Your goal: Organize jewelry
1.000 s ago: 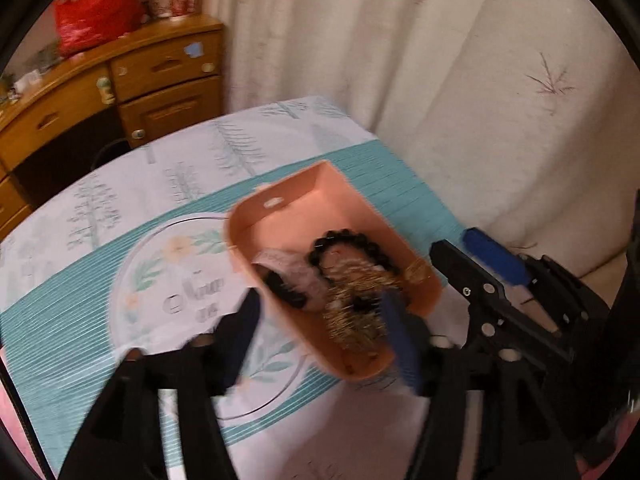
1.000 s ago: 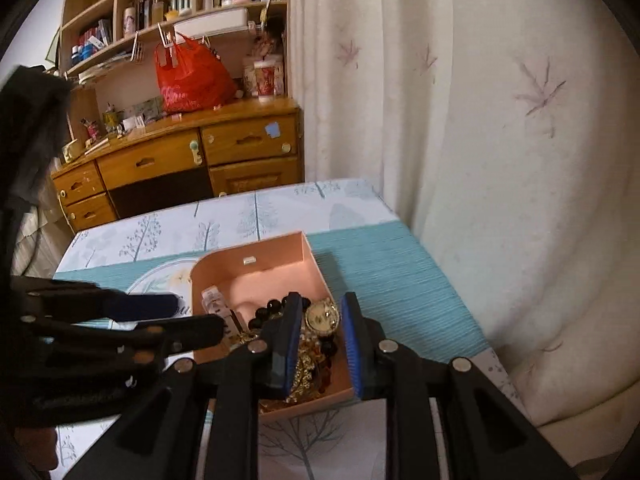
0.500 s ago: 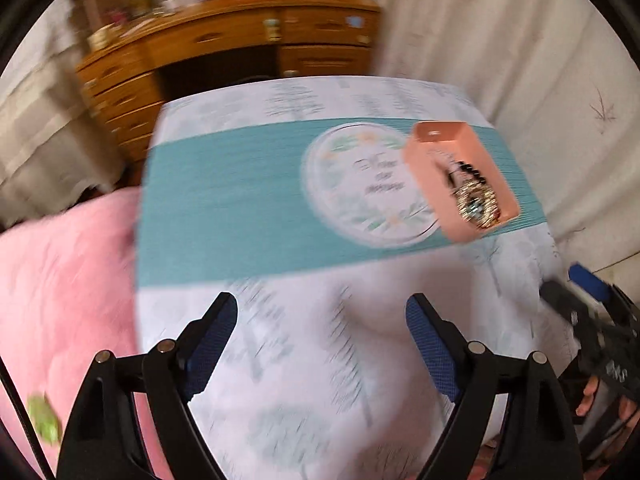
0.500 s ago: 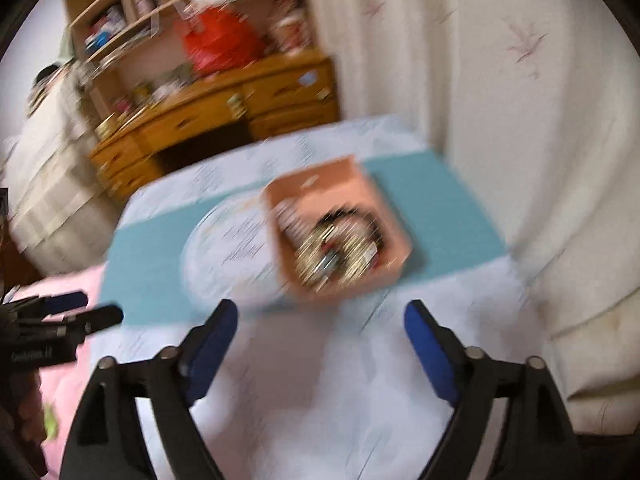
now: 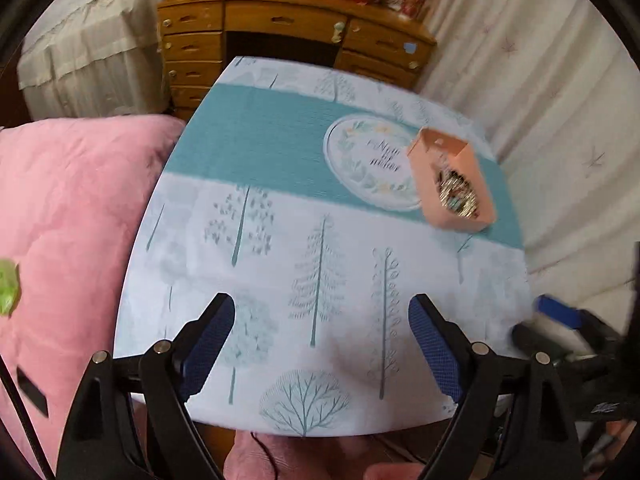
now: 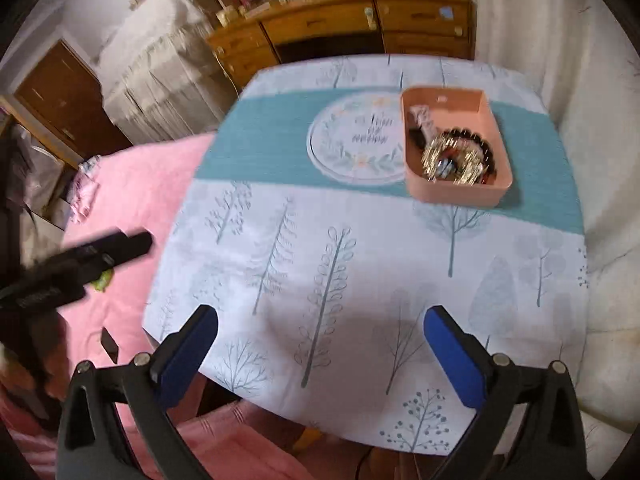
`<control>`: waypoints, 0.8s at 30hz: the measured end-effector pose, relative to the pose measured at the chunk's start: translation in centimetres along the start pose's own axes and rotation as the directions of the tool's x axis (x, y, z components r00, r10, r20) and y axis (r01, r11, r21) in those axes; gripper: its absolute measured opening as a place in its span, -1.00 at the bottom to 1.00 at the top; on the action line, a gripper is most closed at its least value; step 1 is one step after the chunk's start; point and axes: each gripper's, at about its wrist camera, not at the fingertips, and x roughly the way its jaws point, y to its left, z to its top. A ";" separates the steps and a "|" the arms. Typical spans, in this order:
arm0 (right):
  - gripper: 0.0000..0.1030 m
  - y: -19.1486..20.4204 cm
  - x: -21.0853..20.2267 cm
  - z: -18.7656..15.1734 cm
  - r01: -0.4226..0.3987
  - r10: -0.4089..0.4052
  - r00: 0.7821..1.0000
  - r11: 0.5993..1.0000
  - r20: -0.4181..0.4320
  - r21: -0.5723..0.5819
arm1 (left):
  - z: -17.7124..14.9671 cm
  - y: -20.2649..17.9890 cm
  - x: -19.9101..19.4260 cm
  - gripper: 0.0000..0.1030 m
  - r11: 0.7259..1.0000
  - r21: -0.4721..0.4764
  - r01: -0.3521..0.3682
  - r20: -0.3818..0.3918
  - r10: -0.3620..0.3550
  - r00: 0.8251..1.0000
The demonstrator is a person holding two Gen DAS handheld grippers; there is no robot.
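Note:
A pink tray (image 6: 496, 120) stands on the teal band at the table's far right; it also shows in the left wrist view (image 5: 470, 160). In it lie a gold watch and chains (image 6: 448, 158), a black bead bracelet (image 6: 486, 146) and a pale item (image 6: 422, 118). My left gripper (image 5: 320, 344) is open and empty above the table's near edge. My right gripper (image 6: 320, 348) is open and empty, also above the near edge, far from the tray. Each gripper shows at the other view's side.
The table (image 6: 360, 260) has a tree-print cloth with a round printed motif (image 6: 356, 140) left of the tray. A pink quilt (image 5: 68, 220) lies to the left. A wooden desk with drawers (image 5: 288, 28) stands behind. Curtains (image 5: 560, 100) hang on the right.
Both grippers have pulled back from the tray to the near table edge. The right gripper, nearly shut over the jewelry a second ago, is now wide open and empty.

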 end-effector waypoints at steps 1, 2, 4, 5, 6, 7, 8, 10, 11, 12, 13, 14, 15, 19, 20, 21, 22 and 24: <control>1.00 -0.3 -0.4 -0.2 0.020 -0.020 1.000 1.000 0.013 0.014 | -0.5 -0.6 0.4 0.70 0.999 0.007 -0.035 -0.020 0.035 0.999; 1.00 -0.5 -0.6 -0.7 0.041 -0.041 0.999 0.999 -0.001 0.032 | -1.0 -1.2 0.8 0.70 0.998 0.024 -0.066 -0.042 0.067 0.997; 1.00 -0.7 -0.8 -2.0 0.048 -0.045 0.998 0.997 -0.054 0.052 | -2.1 -2.6 1.3 0.70 0.995 0.065 -0.079 -0.083 0.084 0.993; 1.00 -0.7 -1.0 -2.5 0.049 -0.045 0.997 0.997 -0.061 0.063 | -2.4 -3.0 1.3 0.70 0.994 0.071 -0.077 -0.091 0.084 0.992; 1.00 -0.8 -1.3 -3.2 0.050 -0.044 0.997 0.995 -0.067 0.084 | -2.6 -3.2 1.1 0.70 0.994 0.076 -0.074 -0.092 0.081 0.992; 1.00 -0.8 -1.5 -3.6 0.044 -0.036 0.996 0.994 -0.076 0.102 | -2.7 -3.6 0.6 0.70 0.995 0.081 -0.064 -0.087 0.071 0.994; 1.00 -0.7 -1.9 -3.9 0.046 -0.037 0.996 0.992 -0.083 0.115 | -2.6 -4.0 -0.1 0.72 0.994 0.090 -0.056 -0.073 0.063 0.995; 1.00 -0.2 -2.6 -3.7 0.067 -0.060 0.996 0.993 -0.065 0.101 | -2.5 -4.4 -1.3 0.85 0.992 0.110 -0.061 -0.032 0.065 0.997; 1.00 0.1 -3.1 -3.5 0.067 -0.063 0.997 0.994 -0.048 0.091 | -2.2 -4.6 -1.9 0.99 0.989 0.122 -0.079 -0.004 0.080 0.997; 1.00 0.3 -3.5 -3.3 0.066 -0.063 0.998 0.994 -0.031 0.083 | -2.0 -4.9 -2.7 0.99 0.985 0.137 -0.105 0.029 0.102 0.994; 1.00 0.6 -3.9 -3.1 0.059 -0.058 0.998 0.995 -0.016 0.074 | -1.8 -5.0 -3.2 0.99 0.983 0.146 -0.113 0.041 0.108 0.993; 1.00 1.0 -4.1 -2.9 0.048 -0.047 0.999 0.997 -0.014 0.068 | -1.6 -5.0 -3.5 0.98 0.982 0.150 -0.115 0.044 0.109 0.993; 1.00 1.4 -4.3 -2.9 0.032 -0.032 0.999 0.997 -0.011 0.067 | -1.6 -4.9 -3.8 0.99 0.981 0.147 -0.124 0.054 0.117 0.992; 1.00 2.4 -5.1 -3.6 0.067 -0.069 0.997 0.996 0.041 0.062 | -1.8 -3.7 -4.2 0.99 0.985 0.111 -0.128 0.056 0.123 0.991; 1.00 2.6 -5.3 -4.0 0.081 -0.085 0.995 0.994 0.055 0.070 | -1.8 -3.5 -4.2 0.99 0.987 0.108 -0.122 0.056 0.116 0.992; 1.00 2.7 -5.4 -4.4 0.083 -0.089 0.994 0.993 0.068 0.079 | -2.1 -3.3 -4.3 0.99 0.988 0.105 -0.115 0.059 0.109 0.992; 1.00 2.7 -5.4 -4.5 0.085 -0.092 0.993 0.993 0.074 0.087 | -2.3 -3.1 -4.2 0.99 0.987 0.106 -0.117 0.060 0.111 0.992; 1.00 2.7 -5.4 -5.0 0.109 -0.118 0.990 0.988 0.081 0.107 | -3.0 -3.1 -4.1 0.99 0.985 0.117 -0.130 0.060 0.123 0.991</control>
